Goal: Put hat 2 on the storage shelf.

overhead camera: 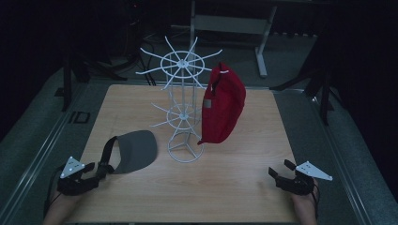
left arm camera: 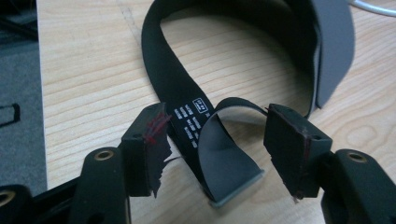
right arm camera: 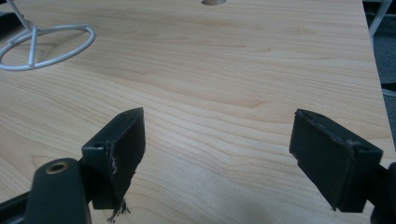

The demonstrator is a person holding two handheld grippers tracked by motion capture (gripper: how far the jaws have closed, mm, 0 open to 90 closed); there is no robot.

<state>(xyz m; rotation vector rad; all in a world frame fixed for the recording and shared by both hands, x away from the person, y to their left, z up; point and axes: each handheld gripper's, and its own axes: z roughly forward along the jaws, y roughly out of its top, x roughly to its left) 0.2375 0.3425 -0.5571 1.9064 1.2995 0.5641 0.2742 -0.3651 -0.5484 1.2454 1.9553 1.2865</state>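
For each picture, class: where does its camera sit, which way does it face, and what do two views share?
High view: above the person's side, facing forward and down on table, white rack, red cap; hands show.
Left gripper view: between open jaws, facing grey visor strap.
Right gripper view: open jaws over bare wood; shares the rack's base.

Bare table [overhead camera: 244, 183] at right; white rack [overhead camera: 185, 110] and red cap [overhead camera: 224, 105] block centre.

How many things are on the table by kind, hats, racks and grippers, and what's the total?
Hats: 2, a red cap hung on the rack and a grey visor lying flat
Racks: 1, a white wire rack
Grippers: 2, left gripper open around the visor's strap, right gripper open over bare table
Total: 5
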